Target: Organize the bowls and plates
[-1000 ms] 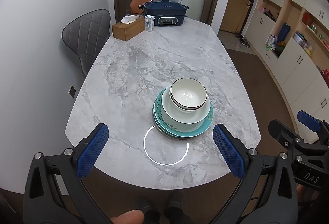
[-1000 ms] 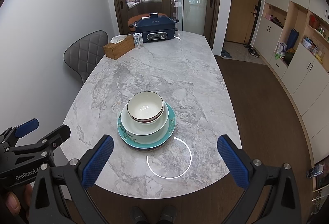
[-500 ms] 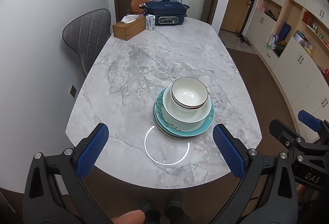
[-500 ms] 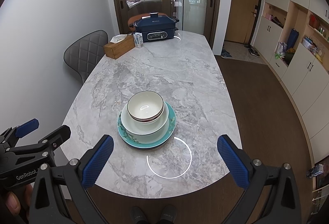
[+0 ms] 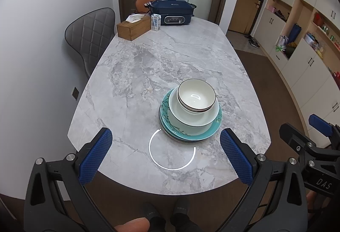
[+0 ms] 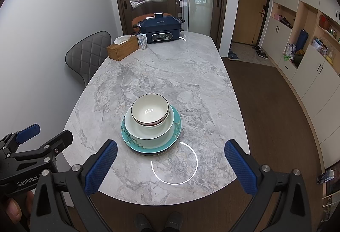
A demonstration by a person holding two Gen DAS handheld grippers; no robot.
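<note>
The left gripper [image 5: 165,153] is shown with its jaws spread wide and nothing held between them; the blue pads [image 5: 95,155] are poised above the near edge of the marble table [image 5: 148,66]. The right gripper [image 6: 170,164] is likewise fully parted and empty. Ahead of both, a stack is seen on the table near its front end: a small white bowl [image 5: 196,98] with a dark rim is nested in a larger white bowl [image 5: 191,117], which is set on a teal plate [image 5: 170,125]. At the far end, a wooden tissue box [image 5: 133,27], a small carton [image 5: 155,22] and a navy electric cooker [image 5: 172,12] are placed. A grey chair [image 5: 91,34] is drawn up at the left side.
</note>
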